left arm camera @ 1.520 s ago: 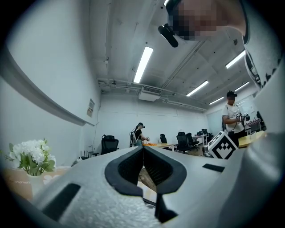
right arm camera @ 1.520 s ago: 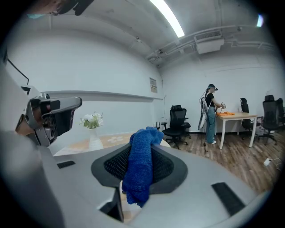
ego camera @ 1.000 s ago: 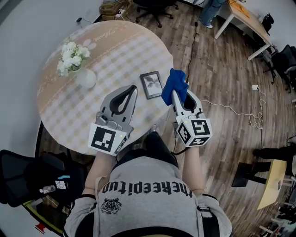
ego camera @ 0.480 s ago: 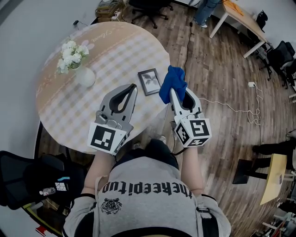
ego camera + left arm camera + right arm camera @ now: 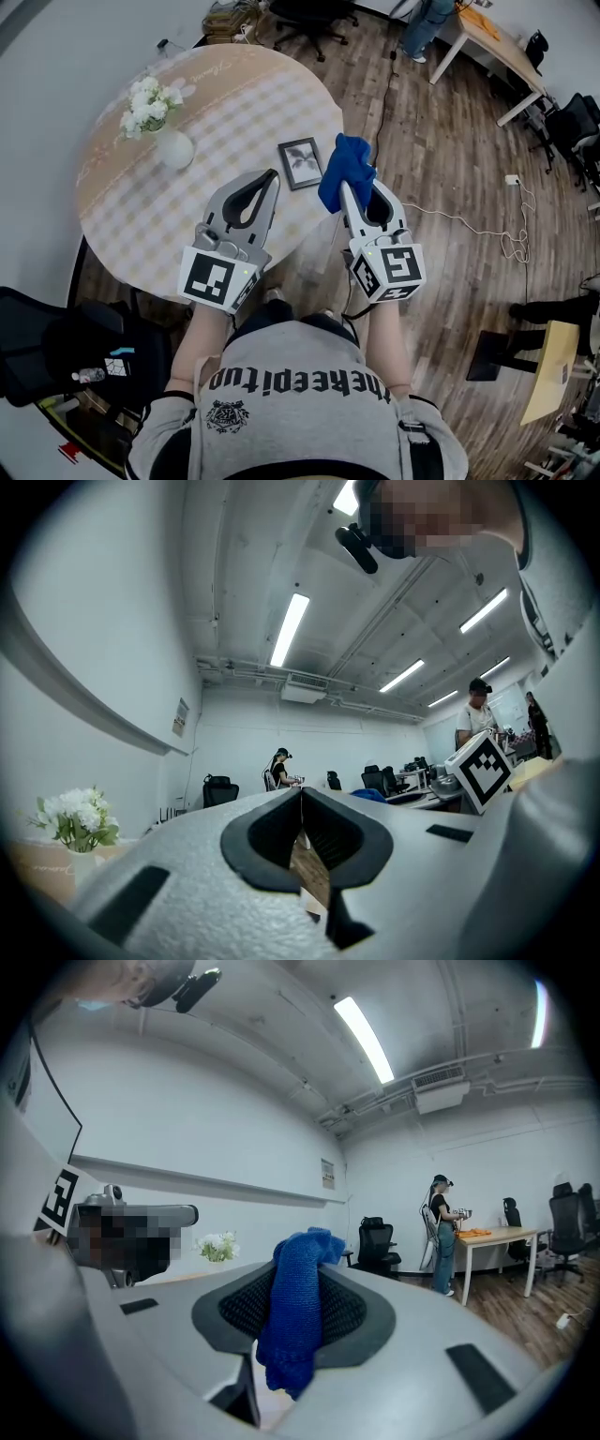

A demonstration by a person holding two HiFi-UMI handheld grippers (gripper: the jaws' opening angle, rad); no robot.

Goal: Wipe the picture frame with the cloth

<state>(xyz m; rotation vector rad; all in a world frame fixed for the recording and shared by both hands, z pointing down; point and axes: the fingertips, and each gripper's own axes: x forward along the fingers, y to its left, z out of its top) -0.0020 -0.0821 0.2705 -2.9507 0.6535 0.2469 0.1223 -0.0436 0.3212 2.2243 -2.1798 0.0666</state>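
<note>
The right gripper (image 5: 343, 187), its jaws pinching the blue cloth (image 5: 345, 167), has the picture frame (image 5: 301, 163) near, at 10 o'clock. The left gripper (image 5: 273, 176) has its jaws pressed together, empty.

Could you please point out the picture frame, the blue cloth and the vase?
picture frame (image 5: 300, 163): head view, centre of its picture.
blue cloth (image 5: 345, 169): head view, bunched upper part.
vase (image 5: 175, 150): head view, white body.
</note>
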